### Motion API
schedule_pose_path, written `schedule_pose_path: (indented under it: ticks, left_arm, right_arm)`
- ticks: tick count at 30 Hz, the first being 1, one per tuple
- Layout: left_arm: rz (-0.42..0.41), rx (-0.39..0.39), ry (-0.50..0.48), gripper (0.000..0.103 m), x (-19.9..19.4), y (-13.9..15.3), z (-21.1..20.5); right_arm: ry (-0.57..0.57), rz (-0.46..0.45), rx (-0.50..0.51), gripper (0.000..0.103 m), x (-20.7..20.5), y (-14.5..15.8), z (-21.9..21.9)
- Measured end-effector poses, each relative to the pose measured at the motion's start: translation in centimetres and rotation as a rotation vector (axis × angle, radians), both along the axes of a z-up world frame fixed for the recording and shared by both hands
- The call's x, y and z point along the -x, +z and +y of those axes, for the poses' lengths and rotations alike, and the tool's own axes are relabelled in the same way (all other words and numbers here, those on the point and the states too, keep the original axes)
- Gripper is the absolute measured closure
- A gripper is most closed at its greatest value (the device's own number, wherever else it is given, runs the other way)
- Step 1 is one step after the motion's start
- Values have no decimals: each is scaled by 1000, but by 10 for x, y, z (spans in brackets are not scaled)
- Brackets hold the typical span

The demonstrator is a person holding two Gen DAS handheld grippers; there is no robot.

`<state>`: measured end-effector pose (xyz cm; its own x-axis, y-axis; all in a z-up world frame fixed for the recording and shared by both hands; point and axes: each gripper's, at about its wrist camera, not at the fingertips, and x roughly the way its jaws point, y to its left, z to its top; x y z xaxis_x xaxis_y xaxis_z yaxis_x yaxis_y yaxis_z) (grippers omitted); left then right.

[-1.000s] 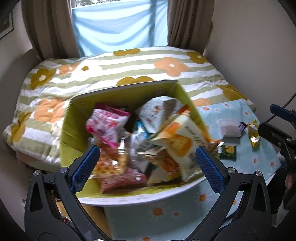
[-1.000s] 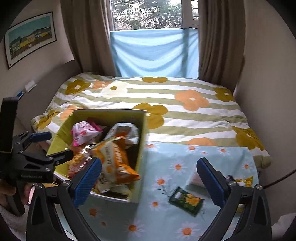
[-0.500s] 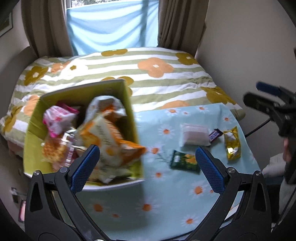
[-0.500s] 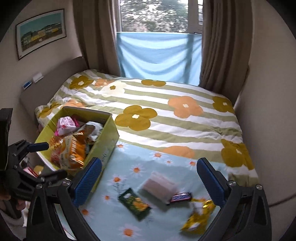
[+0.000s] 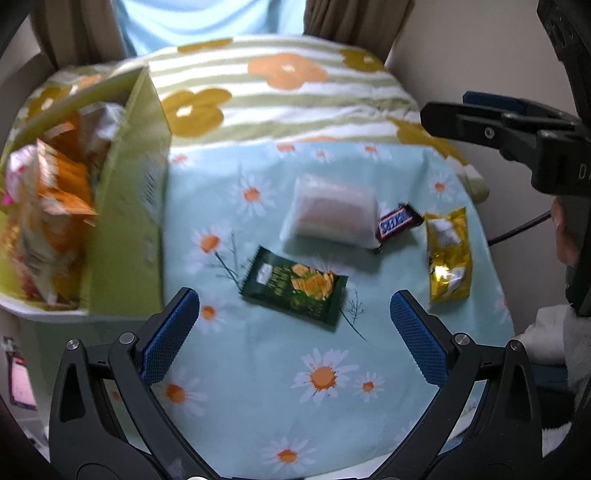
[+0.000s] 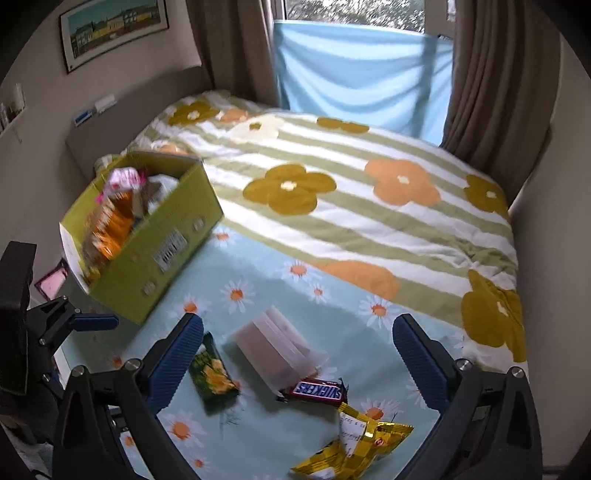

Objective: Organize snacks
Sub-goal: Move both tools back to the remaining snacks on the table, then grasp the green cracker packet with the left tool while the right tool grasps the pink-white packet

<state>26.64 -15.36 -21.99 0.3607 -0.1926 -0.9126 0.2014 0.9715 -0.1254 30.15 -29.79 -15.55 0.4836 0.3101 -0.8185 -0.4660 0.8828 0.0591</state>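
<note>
Daylight is coming in through the window point(image 6: 354, 11), which is sitting between brown curtains point(image 6: 491, 88) with a light blue cloth point(image 6: 362, 77) hanging across its lower part. A framed landscape picture point(image 6: 114, 26) is hanging on the off-white wall point(image 6: 40, 110), above the grey headboard point(image 6: 129, 118).

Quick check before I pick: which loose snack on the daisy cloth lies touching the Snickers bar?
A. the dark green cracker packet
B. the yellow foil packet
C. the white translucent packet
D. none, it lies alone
C: the white translucent packet has its corner lapping the end of the Snickers bar; the dark green cracker packet lies apart, and the yellow foil packet shows a gap in the left wrist view.
</note>
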Motion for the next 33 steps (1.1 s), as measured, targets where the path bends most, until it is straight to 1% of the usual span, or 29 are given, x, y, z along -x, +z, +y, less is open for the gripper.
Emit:
schedule_pose_path:
  ticks: [2, 4, 6, 7, 10, 15, 18, 21, 24, 33]
  left_arm:
    - [19, -8, 39, 0, -6, -18, -5]
    - [24, -33, 92, 0, -13, -35, -8]
    - [15, -67, 154, 0, -21, -54, -10]
    - [15, -69, 166, 0, -25, -60, -11]
    - [29, -73, 181, 0, -32, -79, -17]
    - [34, -121, 181, 0, -36, -100, -25]
    - [43, -120, 188, 0, -36, -107, -26]
    - [34, -127, 189, 0, -34, -108, -27]
    - [42, -130, 189, 0, -29, -107, -25]
    - [62, -157, 229, 0, -26, -100, -10]
  right_arm:
    - [10, 18, 6, 1, -6, -14, -3]
    - [16, 37, 12, 1, -12, -32, -5]
    - [17, 48, 22, 1, -17, -46, -6]
    - [17, 50, 25, 1, -18, -51, -8]
    - [31, 59, 23, 1, -25, -67, -8]
    - [80, 66, 24, 1, -33, -89, -3]
    - [132, 67, 37, 1, -35, -100, 3]
    - [194, 69, 71, 1, -36, -111, 10]
    - [238, 77, 98, 1, -35, -121, 15]
    - [301, 105, 100, 1, -32, -134, 25]
